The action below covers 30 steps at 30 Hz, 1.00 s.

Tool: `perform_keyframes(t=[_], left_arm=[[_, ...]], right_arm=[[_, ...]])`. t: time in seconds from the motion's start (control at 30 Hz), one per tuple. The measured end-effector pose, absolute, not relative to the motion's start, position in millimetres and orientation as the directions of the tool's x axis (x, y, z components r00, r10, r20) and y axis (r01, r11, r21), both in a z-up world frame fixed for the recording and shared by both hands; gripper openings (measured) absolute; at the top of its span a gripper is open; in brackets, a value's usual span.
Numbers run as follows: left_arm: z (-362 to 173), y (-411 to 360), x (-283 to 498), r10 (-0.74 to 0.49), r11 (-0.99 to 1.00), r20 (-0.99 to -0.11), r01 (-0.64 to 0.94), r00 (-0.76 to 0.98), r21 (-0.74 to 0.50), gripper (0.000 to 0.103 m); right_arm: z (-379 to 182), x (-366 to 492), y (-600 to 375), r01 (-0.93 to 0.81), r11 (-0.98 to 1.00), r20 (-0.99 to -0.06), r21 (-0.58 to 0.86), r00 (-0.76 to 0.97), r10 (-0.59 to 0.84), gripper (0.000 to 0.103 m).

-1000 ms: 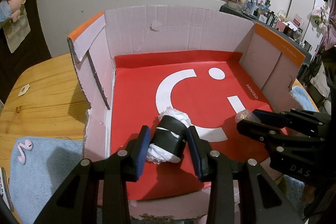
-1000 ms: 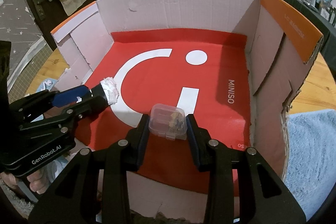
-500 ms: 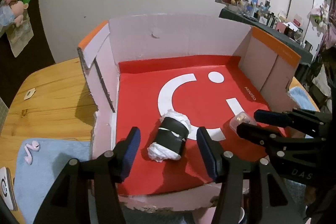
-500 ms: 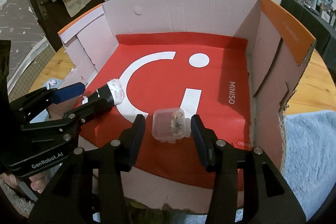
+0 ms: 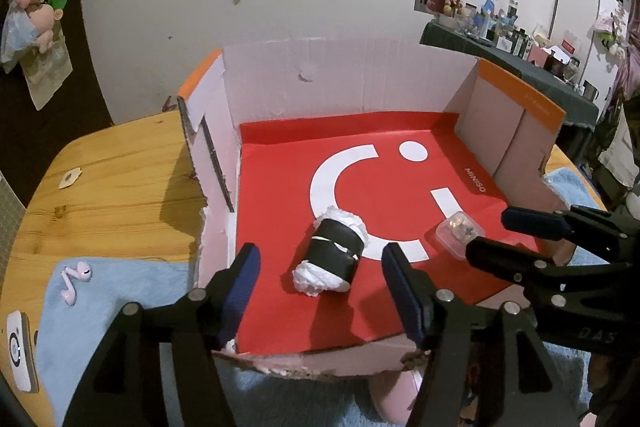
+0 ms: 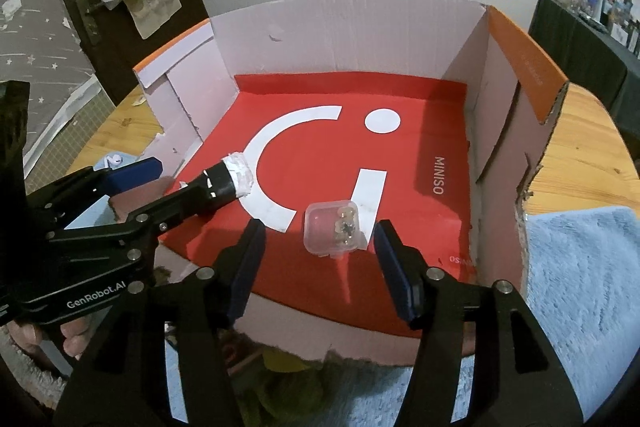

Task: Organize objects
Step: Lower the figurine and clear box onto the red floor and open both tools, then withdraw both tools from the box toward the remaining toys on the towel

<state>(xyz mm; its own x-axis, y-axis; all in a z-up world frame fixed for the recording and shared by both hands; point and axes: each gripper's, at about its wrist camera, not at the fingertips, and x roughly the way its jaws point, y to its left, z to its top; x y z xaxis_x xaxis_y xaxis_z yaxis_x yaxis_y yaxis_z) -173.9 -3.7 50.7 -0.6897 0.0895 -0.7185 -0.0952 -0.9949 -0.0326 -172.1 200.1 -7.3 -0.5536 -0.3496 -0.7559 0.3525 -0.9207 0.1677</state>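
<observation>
While both fingers' jaws are opening, empty | black roll (image 5: 334, 254), white paper ends | clear case (image 6: 332, 229) lying free.

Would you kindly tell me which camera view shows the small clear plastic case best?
The right wrist view: the clear case lies unobstructed, contents visible. In the left wrist view it sits smaller, near the edge, partly behind the right hand-held gripper.

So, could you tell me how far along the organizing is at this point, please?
Done: the black roll stuffed with white tissue and the small clear plastic case both lie on the red floor of the cardboard box. In hand: nothing; the left hand-held gripper and right hand-held gripper are opening, pads clear of both items. Left: the pink earbuds on the blue towel may come next.
</observation>
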Motion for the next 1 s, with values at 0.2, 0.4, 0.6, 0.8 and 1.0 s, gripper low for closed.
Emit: perform_keyframes(t=[0.2,0.4,0.6,0.8,1.0], left_arm=[[53.2,-6.6,-164.7,0.073,-0.997,-0.713,-0.077,-0.697,-0.027,0.071],[55.9,-10.4,-155.7,0.063,-0.998,-0.707,-0.062,-0.704,-0.028,0.078],[60.1,-13.9,-147.3,0.048,-0.999,-0.694,-0.046,-0.718,-0.022,0.084],[63.5,-18.4,-139.8,0.039,-0.999,-0.685,-0.029,-0.727,-0.027,0.089],[63.9,-21.3,-133.6,0.03,-1.0,-0.682,-0.014,-0.73,-0.028,0.094]], right_arm=[[-1.3,-162.2,204.3,0.352,-0.92,-0.742,0.174,-0.568,-0.358,0.067],[2.8,-153.6,205.1,0.356,-0.917,-0.732,0.178,-0.575,-0.365,0.075],[7.0,-144.1,206.5,0.358,-0.915,-0.72,0.184,-0.584,-0.374,0.083],[9.0,-136.5,209.3,0.355,-0.916,-0.715,0.187,-0.59,-0.374,0.089],[11.9,-127.5,211.9,0.356,-0.916,-0.704,0.187,-0.602,-0.378,0.095]])
